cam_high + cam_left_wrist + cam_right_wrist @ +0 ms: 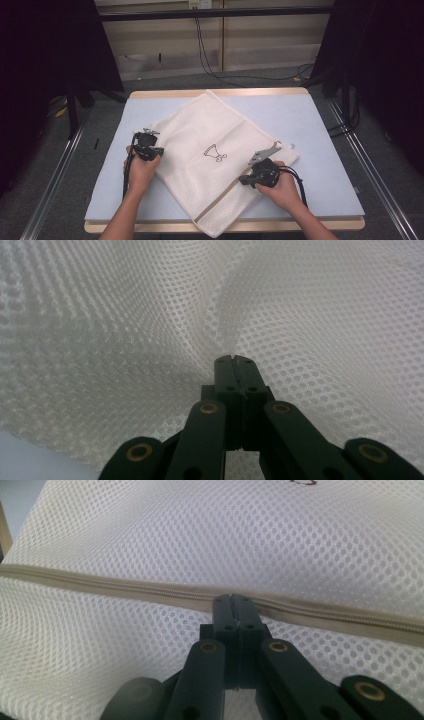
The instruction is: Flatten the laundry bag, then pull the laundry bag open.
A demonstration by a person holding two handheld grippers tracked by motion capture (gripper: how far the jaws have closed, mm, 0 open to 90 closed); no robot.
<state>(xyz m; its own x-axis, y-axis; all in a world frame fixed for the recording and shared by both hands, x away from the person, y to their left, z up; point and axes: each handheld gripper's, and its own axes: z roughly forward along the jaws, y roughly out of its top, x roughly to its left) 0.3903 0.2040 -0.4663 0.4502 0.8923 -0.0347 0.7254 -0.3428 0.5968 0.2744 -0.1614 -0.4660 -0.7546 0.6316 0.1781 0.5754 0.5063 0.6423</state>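
A white mesh bag (200, 125) lies at an angle on the pale blue table (325, 150), with a small dark drawing (215, 152) printed at its middle. A beige zipper (220, 202) runs along its near side. My left gripper (159, 151) is at the bag's left edge. In the left gripper view its jaws (233, 359) are shut, and the mesh (125, 315) puckers into a fold at their tips. My right gripper (243, 180) is at the bag's near right side. There its jaws (233, 598) are shut right at the zipper (125, 587), pressing on the bag (200, 535).
The table has a wooden rim (280, 226), and the bag's near corner (212, 231) hangs over that front edge. Bare table surface lies to the right of the bag. Cables (210, 65) run across the floor behind the table, and metal rails (55, 175) flank it.
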